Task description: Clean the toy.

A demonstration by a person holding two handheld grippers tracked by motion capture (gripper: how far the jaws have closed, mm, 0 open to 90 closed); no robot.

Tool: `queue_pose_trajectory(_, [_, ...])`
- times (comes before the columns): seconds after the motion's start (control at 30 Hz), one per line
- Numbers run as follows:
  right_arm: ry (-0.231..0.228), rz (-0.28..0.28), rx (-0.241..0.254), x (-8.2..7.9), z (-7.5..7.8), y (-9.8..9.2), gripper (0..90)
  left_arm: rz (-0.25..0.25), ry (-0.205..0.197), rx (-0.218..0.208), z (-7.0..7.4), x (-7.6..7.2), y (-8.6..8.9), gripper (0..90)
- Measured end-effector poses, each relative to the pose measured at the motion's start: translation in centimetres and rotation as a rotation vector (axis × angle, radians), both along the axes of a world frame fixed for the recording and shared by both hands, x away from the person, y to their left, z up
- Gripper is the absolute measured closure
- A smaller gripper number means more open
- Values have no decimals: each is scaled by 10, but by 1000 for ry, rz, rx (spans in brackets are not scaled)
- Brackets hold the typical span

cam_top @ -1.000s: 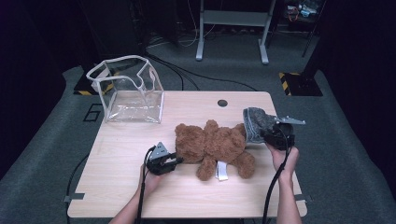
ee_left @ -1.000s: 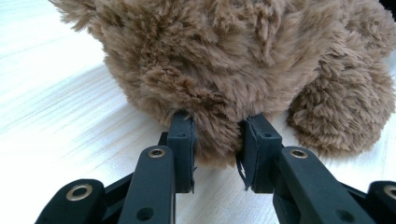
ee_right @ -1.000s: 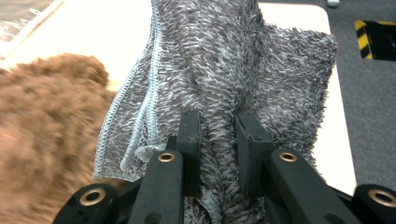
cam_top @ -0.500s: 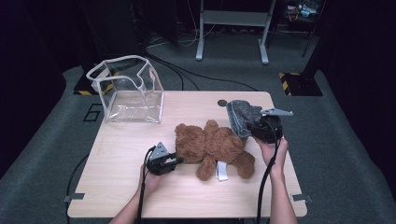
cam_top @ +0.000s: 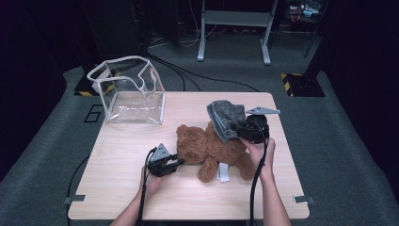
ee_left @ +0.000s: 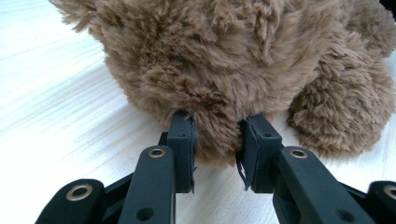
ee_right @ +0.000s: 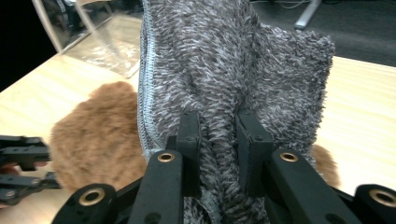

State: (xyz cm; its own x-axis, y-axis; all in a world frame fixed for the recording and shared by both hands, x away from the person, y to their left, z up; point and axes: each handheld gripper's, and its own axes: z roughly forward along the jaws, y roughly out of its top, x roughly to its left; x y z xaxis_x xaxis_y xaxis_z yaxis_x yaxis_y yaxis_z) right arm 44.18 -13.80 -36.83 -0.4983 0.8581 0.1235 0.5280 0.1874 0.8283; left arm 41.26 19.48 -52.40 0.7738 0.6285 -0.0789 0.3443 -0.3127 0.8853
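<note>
A brown plush teddy bear (cam_top: 211, 148) lies on the wooden table (cam_top: 122, 141) near its middle. My left gripper (cam_top: 176, 162) rests on the table at the bear's left side, shut on a tuft of the bear's fur (ee_left: 217, 135). My right gripper (cam_top: 235, 128) hangs above the bear's right half, shut on a folded grey fuzzy cloth (cam_top: 225, 117). In the right gripper view the grey cloth (ee_right: 224, 70) stands up from the jaws, with the bear (ee_right: 98, 135) below it.
A clear plastic box with white edging (cam_top: 129, 94) stands open at the table's back left. A white tag (cam_top: 224, 173) sticks out under the bear. Cables trail from both grippers off the front edge. A metal stand (cam_top: 235, 28) rises on the floor behind.
My right gripper has carried the grey cloth up and leftward from the table's right edge to over the bear. The left gripper and the bear have stayed put.
</note>
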Motion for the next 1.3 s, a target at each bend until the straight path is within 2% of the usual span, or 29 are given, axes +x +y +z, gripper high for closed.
queue_pose_trajectory(0.13, [6,49,-16,-2,-2,21,734,1,9,-7,0,-1,0,684])
queue_pose_trajectory(0.3, [25,97,-56,-2,-11,47,730,2,-3,-16,0,-1,0,687])
queue_pose_trajectory(0.37, [41,107,-64,-1,-15,56,728,-7,-9,-8,0,-1,1,689])
queue_pose_trajectory(0.4, [41,115,-68,0,-17,59,727,1,4,-21,0,-2,1,690])
queue_pose_trajectory(0.43, [44,117,-68,0,-19,62,726,2,-3,-25,0,-1,1,690])
queue_pose_trajectory(0.47, [48,118,-69,0,-20,64,726,-6,-14,-12,0,-1,2,692])
queue_pose_trajectory(0.53, [50,121,-63,0,-22,66,727,7,0,-35,0,-1,1,695])
queue_pose_trajectory(0.83, [64,167,-43,-10,-26,73,728,2,-2,-32,0,-1,2,694])
queue_pose_trajectory(0.97, [69,196,-49,-17,-28,78,728,4,-7,-33,0,-1,2,694])
queue_pose_trajectory(1.03, [71,210,-57,-20,-30,81,728,-7,-16,-19,0,0,3,694])
queue_pose_trajectory(1.3, [83,248,-77,-31,-37,88,726,-5,-10,-22,0,0,3,693])
